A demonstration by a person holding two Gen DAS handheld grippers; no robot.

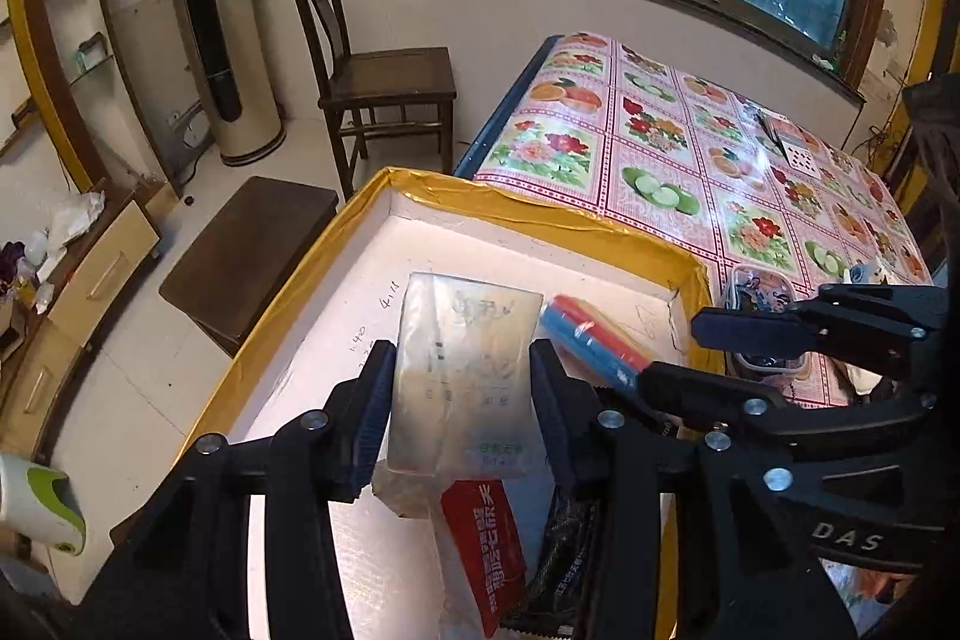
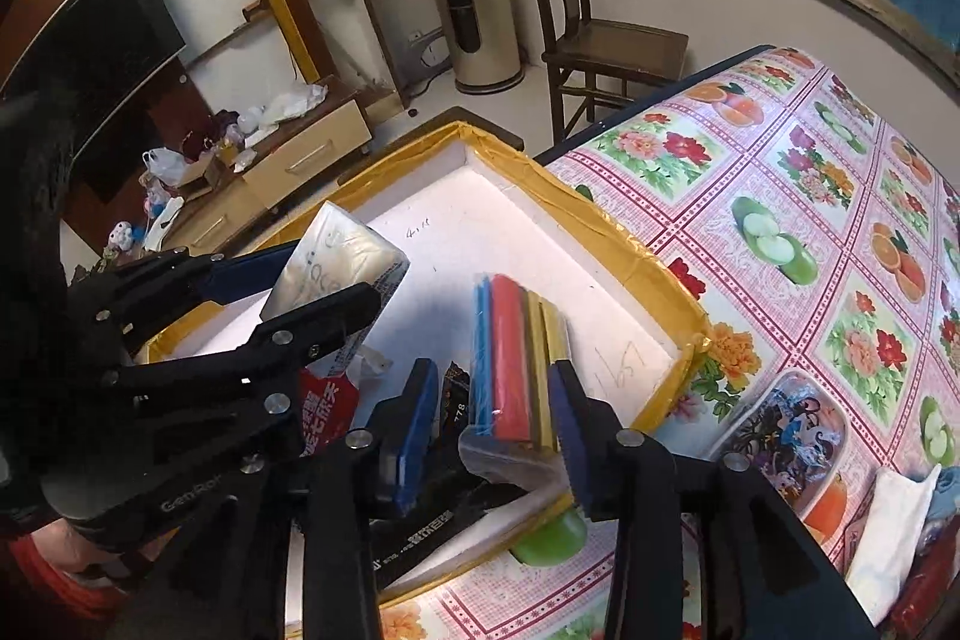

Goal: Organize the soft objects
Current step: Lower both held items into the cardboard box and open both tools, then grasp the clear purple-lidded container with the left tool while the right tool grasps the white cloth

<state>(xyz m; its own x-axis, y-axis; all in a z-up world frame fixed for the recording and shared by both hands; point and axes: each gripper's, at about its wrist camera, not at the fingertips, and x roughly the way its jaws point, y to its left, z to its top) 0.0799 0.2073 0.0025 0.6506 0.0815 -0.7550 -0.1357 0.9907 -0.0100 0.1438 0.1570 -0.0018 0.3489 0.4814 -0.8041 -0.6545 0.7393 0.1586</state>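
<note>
Nearest, the left gripper (image 1: 462,370) is clamping a clear-wrapped tissue pack (image 1: 468,370) by its two long sides above the yellow-taped foam box (image 1: 540,211), while the right gripper (image 2: 495,421) is standing part open astride a multicoloured cloth pack (image 2: 516,358) on the box floor, though whether its pads are touching it cannot be told. Judged best practice: lowering the tissue pack level onto the bare floor beside the red packet (image 1: 486,544), easing pressure gently. Farther off, the floral-clothed table (image 1: 690,142) is lying beyond.
</note>
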